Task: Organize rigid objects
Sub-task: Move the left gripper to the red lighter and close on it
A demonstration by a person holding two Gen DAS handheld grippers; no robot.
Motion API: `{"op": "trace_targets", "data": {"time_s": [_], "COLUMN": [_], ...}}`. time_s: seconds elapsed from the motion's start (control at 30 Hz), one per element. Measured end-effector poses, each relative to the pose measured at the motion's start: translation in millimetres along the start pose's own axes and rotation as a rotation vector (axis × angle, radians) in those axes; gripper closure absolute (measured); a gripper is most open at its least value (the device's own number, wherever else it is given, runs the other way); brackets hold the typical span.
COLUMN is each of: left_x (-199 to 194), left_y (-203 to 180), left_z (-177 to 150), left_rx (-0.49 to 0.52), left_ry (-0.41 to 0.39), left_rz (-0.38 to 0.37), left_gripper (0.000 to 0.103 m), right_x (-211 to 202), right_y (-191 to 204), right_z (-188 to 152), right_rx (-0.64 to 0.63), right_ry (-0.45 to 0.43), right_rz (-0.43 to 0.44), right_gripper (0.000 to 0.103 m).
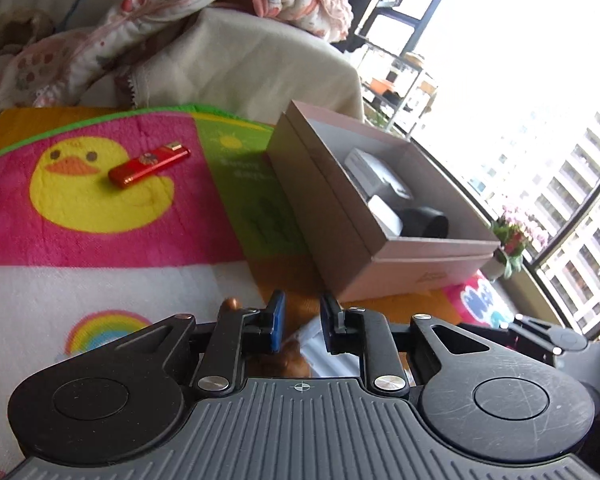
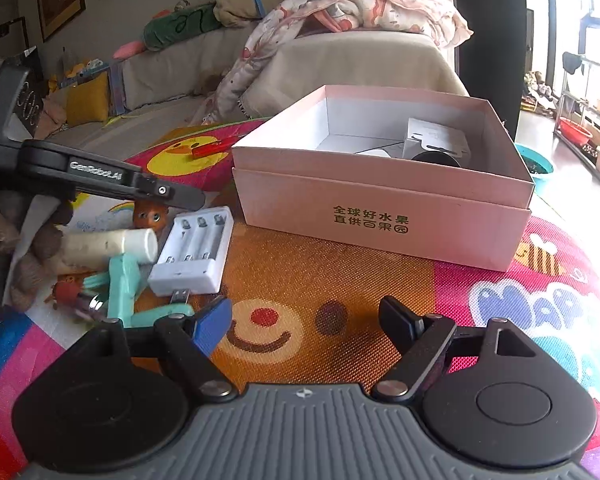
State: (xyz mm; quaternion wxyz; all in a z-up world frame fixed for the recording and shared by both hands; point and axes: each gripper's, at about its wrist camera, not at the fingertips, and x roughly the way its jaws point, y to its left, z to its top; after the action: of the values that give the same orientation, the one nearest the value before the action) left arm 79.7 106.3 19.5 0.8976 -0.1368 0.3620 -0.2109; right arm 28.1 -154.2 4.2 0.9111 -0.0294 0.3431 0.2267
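A pink cardboard box (image 2: pixel 384 216) stands open on the colourful mat; it also shows in the left wrist view (image 1: pixel 380 256). Inside lie a white packet (image 1: pixel 380 176) and a black round object (image 1: pixel 424 222). A red lighter (image 1: pixel 150 164) lies on the duck print, far left of the box. My left gripper (image 1: pixel 302 326) hovers with its jaws narrowly apart over a small brown figurine (image 2: pixel 150 214), not touching it. My right gripper (image 2: pixel 306 322) is open and empty over the mat in front of the box. A white battery charger (image 2: pixel 194 252) lies to its left.
Beside the charger lie a cream cylinder (image 2: pixel 108 246), a teal plastic piece (image 2: pixel 122 284) and a small red toy (image 2: pixel 66 290). A sofa with a blanket (image 2: pixel 340 12) stands behind the mat. Windows and shelves are at the right.
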Motion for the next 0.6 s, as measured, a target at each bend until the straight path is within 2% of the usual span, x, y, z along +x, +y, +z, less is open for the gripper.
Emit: {"op": "trace_targets", "data": {"time_s": [0.03,0.13,0.23,0.3,0.37,0.4,0.43,0.5,0.53,0.6], "left_x": [-3.4,-1.1,27.8,47.0,66.1,71.2,72.5,81.3,86.9,89.6], "left_y": [0.9,5.8,22.5,36.9,50.0,53.5,54.1,56.1,58.4,62.4], "left_z": [5.8,32.7,64.9,79.3,88.6,89.5,89.3,88.5,88.1,88.0], "left_rx": [0.009,0.12,0.247,0.289,0.287,0.298,0.326,0.341,0.323,0.269], "left_ry": [-0.036,-0.135,-0.115,-0.06,0.027,0.039,0.019,0.041,0.051,0.009], "left_rz": [0.031,0.178,0.306,0.331,0.317,0.311,0.304,0.325,0.334,0.324], "left_gripper": [0.082,0.082,0.081,0.08,0.08,0.078,0.077,0.068,0.065,0.065], "right_x": [0.5,0.8,1.3,1.2,0.9,0.9,1.0,1.3,1.5,1.8], "right_y": [1.9,9.0,12.1,11.6,11.0,10.7,10.3,9.5,9.5,10.2], "right_z": [-0.1,-1.7,-2.3,-2.2,-2.5,-2.3,-2.3,-2.3,-1.9,-1.8], "right_rx": [-0.009,-0.04,-0.054,-0.053,-0.051,-0.05,-0.048,-0.045,-0.045,-0.047], "right_ry": [0.003,0.009,0.011,0.012,0.011,0.011,0.01,0.011,0.012,0.014], "right_rz": [-0.008,-0.035,-0.048,-0.048,-0.047,-0.046,-0.044,-0.037,-0.033,-0.03], "right_gripper": [0.022,0.022,0.022,0.022,0.022,0.022,0.022,0.02,0.019,0.019]}}
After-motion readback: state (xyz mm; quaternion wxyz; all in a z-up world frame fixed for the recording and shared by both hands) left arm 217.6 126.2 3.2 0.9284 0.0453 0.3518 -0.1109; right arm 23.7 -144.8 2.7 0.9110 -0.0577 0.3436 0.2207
